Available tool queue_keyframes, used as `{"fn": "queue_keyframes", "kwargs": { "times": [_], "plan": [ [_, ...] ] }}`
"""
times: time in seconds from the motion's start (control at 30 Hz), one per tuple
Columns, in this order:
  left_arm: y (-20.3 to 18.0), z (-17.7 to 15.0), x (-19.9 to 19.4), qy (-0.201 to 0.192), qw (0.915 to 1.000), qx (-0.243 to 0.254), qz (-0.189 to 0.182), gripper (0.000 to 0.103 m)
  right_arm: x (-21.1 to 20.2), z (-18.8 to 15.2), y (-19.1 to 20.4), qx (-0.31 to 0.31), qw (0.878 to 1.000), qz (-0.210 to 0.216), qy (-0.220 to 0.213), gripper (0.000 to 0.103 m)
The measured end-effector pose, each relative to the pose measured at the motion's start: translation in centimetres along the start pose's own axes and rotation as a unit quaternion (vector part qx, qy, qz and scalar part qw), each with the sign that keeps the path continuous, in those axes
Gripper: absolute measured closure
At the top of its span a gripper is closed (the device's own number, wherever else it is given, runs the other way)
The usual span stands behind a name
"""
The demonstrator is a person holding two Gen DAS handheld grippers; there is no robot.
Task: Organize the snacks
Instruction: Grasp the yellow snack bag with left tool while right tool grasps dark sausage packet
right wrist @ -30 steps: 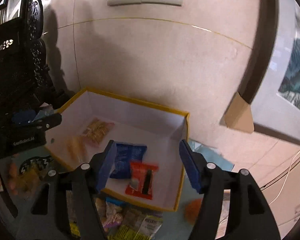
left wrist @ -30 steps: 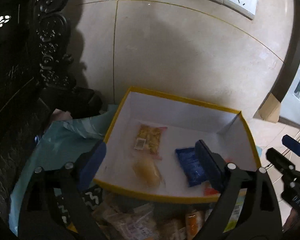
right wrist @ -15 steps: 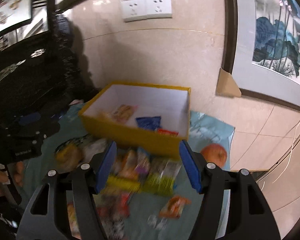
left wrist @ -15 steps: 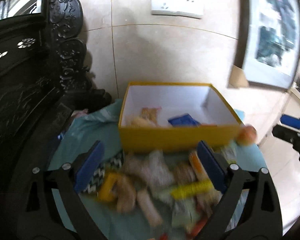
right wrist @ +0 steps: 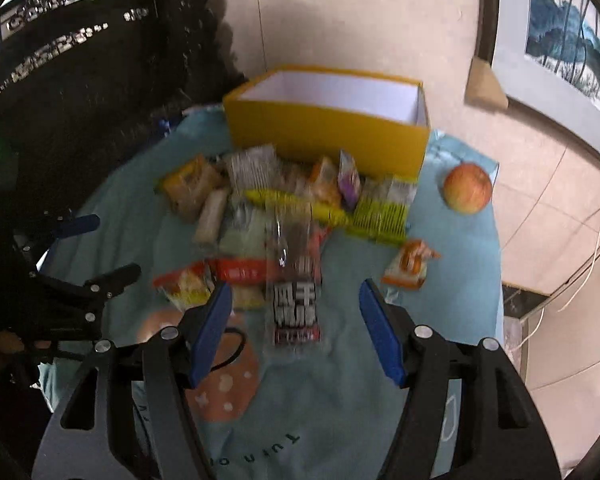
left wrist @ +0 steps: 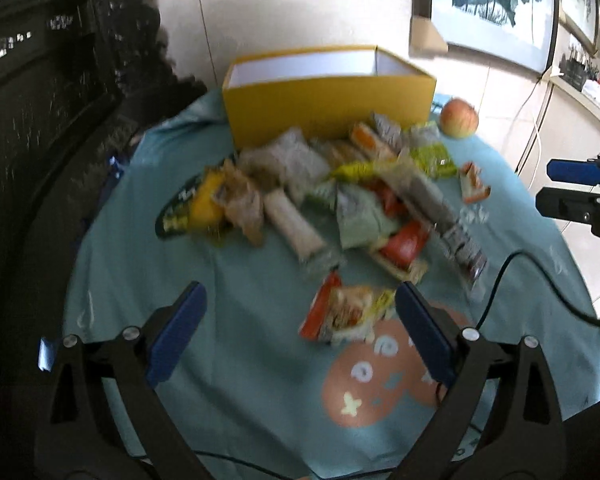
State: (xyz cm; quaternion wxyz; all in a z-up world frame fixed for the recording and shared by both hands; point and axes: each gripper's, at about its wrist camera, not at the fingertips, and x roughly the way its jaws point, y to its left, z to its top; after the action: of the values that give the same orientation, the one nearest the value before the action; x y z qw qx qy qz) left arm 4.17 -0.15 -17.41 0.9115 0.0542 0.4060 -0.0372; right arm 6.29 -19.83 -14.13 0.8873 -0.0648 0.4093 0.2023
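Note:
A yellow box (left wrist: 328,92) with a white inside stands at the far side of a teal cloth; it also shows in the right wrist view (right wrist: 328,132). A pile of wrapped snacks (left wrist: 324,196) lies in front of it, also seen from the right (right wrist: 284,216). My left gripper (left wrist: 298,330) is open and empty, above the cloth, with an orange-yellow packet (left wrist: 348,314) between its fingers. My right gripper (right wrist: 296,322) is open and empty, with a long clear packet with black print (right wrist: 294,280) between its fingers.
An apple (left wrist: 459,117) lies right of the box, also in the right wrist view (right wrist: 467,188). A small orange packet (right wrist: 410,264) lies apart at the right. Dark carved furniture (left wrist: 40,100) stands left. A black cable (left wrist: 540,292) crosses the cloth. The tiled wall is behind.
Both grippers have pulled back and up from over the box towards the near side of the cloth. The box contents are now hidden behind its front wall.

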Motion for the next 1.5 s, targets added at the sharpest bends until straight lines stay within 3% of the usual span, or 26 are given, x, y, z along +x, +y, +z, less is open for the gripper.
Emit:
{"fn": "queue_keyframes", "kwargs": {
  "times": [0.27, 0.47, 0.67, 0.7, 0.73, 0.77, 0.8, 0.87, 0.93, 1.17, 1.33, 1.4, 1.47, 1.5],
  "plan": [
    [-0.5, -2.0, 4.6, 0.040, 0.9991, 0.015, 0.002, 0.006, 5.1, -0.9, -1.6, 0.038, 0.998, -0.005, 0.048, 0.038],
    [-2.5, -2.0, 7.2, 0.045, 0.9974, 0.054, -0.015, 0.006, 8.4, 0.0, -0.7, 0.015, 0.998, 0.004, 0.066, 0.040],
    [-3.0, -2.2, 9.7, 0.057, 0.9967, 0.054, -0.020, 0.006, 12.6, 0.1, -0.5, 0.008, 0.994, 0.003, 0.107, 0.055],
    [-2.8, -2.1, 9.8, 0.058, 0.9968, 0.047, -0.027, 0.008, 12.8, 0.2, -0.7, 0.014, 0.994, 0.006, 0.106, 0.058],
    [-2.7, -2.1, 9.8, 0.059, 0.9966, 0.045, -0.037, 0.019, 12.9, 0.4, -1.0, 0.020, 0.994, 0.008, 0.107, 0.060],
    [-2.6, -2.0, 9.7, 0.056, 0.9958, 0.046, -0.057, 0.041, 12.9, 0.4, -1.3, 0.025, 0.994, 0.013, 0.109, 0.066],
    [-2.8, -2.0, 9.5, 0.053, 0.9950, 0.052, -0.067, 0.042, 12.7, 0.5, -1.6, 0.031, 0.993, 0.019, 0.109, 0.073],
    [-2.8, -1.9, 9.2, 0.047, 0.9947, 0.064, -0.064, 0.058, 12.1, 0.6, -2.7, 0.049, 0.993, 0.026, 0.104, 0.075],
    [-2.2, -1.7, 8.9, 0.046, 0.9950, 0.052, -0.073, 0.064, 11.3, 0.6, -4.0, 0.074, 0.992, 0.032, 0.098, 0.076],
    [0.6, -1.8, 7.9, 0.034, 0.9971, 0.015, -0.066, 0.066, 8.9, -0.1, -7.4, 0.123, 0.989, 0.036, 0.078, 0.076],
    [0.4, -1.8, 8.3, 0.039, 0.9973, 0.025, -0.057, 0.065, 9.8, -1.2, -8.0, 0.132, 0.986, 0.029, 0.095, 0.076],
    [0.1, -2.0, 8.8, 0.046, 0.9974, 0.033, -0.045, 0.060, 10.9, -1.3, -7.6, 0.126, 0.986, 0.023, 0.108, 0.071],
    [0.0, -2.1, 9.5, 0.053, 0.9976, 0.032, -0.032, 0.043, 11.9, -1.8, -7.5, 0.119, 0.985, 0.018, 0.122, 0.069],
    [0.3, -2.2, 9.7, 0.050, 0.9983, 0.019, -0.024, 0.039, 12.4, -2.0, -7.3, 0.115, 0.985, 0.017, 0.128, 0.069]
  ]
}}
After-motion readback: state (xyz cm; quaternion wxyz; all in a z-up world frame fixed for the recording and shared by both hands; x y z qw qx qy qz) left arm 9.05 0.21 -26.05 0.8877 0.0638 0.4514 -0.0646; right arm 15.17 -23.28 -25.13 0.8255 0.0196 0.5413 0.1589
